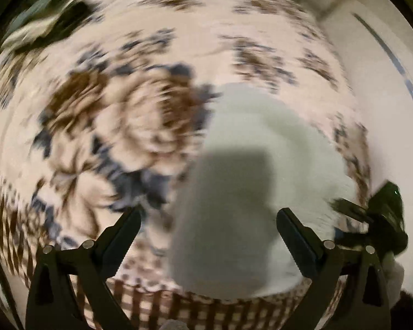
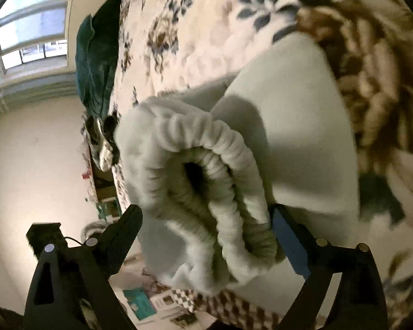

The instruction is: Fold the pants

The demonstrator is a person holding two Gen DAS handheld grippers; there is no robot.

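Observation:
The white fleece pants (image 2: pixel 294 126) lie folded on a floral blanket (image 2: pixel 201 27). Their ribbed waistband (image 2: pixel 220 192) bunches up between the fingers of my right gripper (image 2: pixel 206 217), whose jaws stand wide apart around it. In the blurred left wrist view the pants (image 1: pixel 261 181) are a pale mass near the blanket's edge. My left gripper (image 1: pixel 209 217) is open above them, with nothing between its fingers. The right gripper (image 1: pixel 371 214) shows as a dark shape at the right of that view.
The floral blanket (image 1: pixel 129 115) covers a bed with a brown checked border (image 1: pixel 157 302). A dark green cloth (image 2: pixel 96 55) lies at the bed's far side. A window (image 2: pixel 27 22), pale floor (image 2: pixel 27 165) and clutter by the bed (image 2: pixel 140 299) show in the right wrist view.

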